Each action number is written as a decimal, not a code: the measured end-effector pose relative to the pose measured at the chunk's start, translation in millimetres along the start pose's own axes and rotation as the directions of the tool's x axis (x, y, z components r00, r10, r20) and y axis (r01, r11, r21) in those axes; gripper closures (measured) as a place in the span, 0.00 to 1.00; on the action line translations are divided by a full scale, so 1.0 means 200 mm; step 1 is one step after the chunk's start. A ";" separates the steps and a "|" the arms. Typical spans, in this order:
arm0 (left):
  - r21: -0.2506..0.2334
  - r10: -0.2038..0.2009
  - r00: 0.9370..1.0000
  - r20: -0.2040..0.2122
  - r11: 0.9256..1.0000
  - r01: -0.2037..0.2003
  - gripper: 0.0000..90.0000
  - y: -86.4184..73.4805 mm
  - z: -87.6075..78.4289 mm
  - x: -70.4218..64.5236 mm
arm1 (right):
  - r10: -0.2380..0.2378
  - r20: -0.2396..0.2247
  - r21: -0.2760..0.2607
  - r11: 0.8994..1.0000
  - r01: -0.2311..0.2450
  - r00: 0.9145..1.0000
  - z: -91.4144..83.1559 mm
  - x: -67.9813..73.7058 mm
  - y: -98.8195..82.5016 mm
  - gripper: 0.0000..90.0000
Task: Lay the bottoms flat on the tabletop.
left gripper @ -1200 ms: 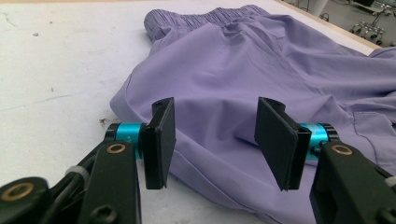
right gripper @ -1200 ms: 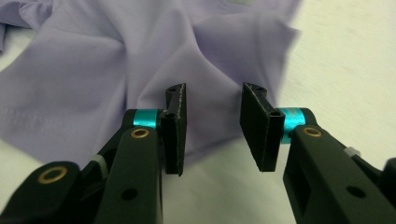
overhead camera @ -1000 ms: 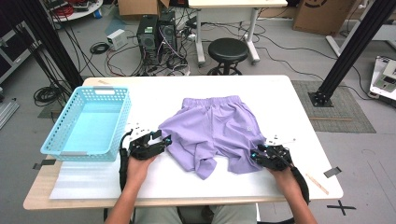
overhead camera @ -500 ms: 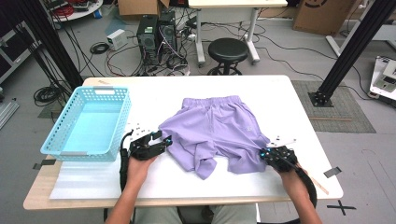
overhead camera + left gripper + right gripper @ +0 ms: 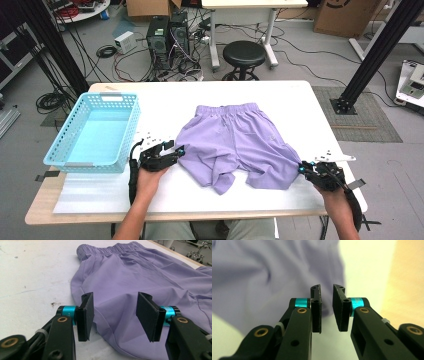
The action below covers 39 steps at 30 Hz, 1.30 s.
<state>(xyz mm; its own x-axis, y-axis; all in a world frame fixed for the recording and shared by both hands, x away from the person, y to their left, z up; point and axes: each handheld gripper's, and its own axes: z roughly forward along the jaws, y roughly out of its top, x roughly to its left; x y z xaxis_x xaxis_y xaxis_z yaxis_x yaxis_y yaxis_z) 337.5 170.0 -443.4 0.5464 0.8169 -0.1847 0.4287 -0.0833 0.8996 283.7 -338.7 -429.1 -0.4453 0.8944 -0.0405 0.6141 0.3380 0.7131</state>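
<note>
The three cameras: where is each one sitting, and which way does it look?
High view: above the person's side, looking forward and down on the table; forearms, both grippers.
Left gripper view: on the left gripper, low, facing the purple shorts.
Right gripper view: on the right gripper, facing the shorts' edge.
All share the shorts.

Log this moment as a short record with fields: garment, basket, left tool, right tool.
garment: purple shorts spread on the white table, waistband at the far side
basket: light blue basket left of the shorts, nothing in it
left tool: jaws open, at the shorts' left edge, cloth lying between them
right tool: jaws narrowly apart, just opening, nothing between them, at the right leg's hem
</note>
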 end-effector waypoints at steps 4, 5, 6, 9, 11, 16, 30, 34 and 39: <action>0.002 0.000 1.000 0.003 1.000 0.000 0.54 0.00 0.01 -0.01 | -0.030 -0.046 0.040 0.999 0.032 0.998 0.08 0.05 -0.01 0.80; 0.003 0.000 1.000 0.004 1.000 0.000 0.54 0.00 0.01 -0.01 | -0.029 -0.045 0.032 0.999 0.030 0.999 0.10 0.06 0.00 0.80; 0.003 0.002 1.000 0.005 1.000 -0.002 0.54 0.00 0.01 -0.01 | -0.032 -0.036 0.029 0.999 0.033 0.999 0.12 0.07 0.01 0.80; 0.002 0.004 1.000 0.007 1.000 -0.004 0.54 0.00 0.01 -0.02 | -0.043 -0.015 0.023 0.999 0.043 0.999 0.17 0.10 0.05 0.80; 0.003 0.005 1.000 0.008 1.000 -0.005 0.54 0.00 0.01 -0.02 | -0.047 -0.005 0.018 0.999 0.047 0.999 0.19 0.11 0.07 0.78; 0.001 0.000 1.000 0.002 1.000 0.000 0.54 0.00 0.00 -0.01 | 0.004 -0.018 -0.033 0.999 -0.005 1.000 0.12 0.08 0.04 0.75; -0.004 -0.006 1.000 0.001 1.000 0.006 0.54 -0.01 -0.01 0.00 | -0.006 -0.048 -0.025 1.000 0.005 0.999 0.05 0.12 -0.10 0.77; -0.003 -0.006 1.000 0.000 1.000 0.006 0.54 -0.02 -0.02 0.01 | -0.079 -0.031 0.002 0.997 0.079 0.996 0.03 0.14 -0.09 1.00; -0.001 -0.010 1.000 -0.006 1.000 0.010 0.54 -0.02 -0.03 0.02 | -0.106 0.024 0.048 0.993 0.104 0.994 -0.04 0.12 -0.12 1.00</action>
<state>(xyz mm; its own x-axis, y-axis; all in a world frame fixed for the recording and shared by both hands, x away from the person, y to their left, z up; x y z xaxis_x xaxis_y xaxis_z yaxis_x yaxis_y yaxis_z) 332.9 177.8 -445.5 0.5373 0.8213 -0.1916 0.4339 -0.0744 0.8979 252.3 -327.7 -441.7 -0.4922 0.8604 -0.1322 0.5947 0.4433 0.6707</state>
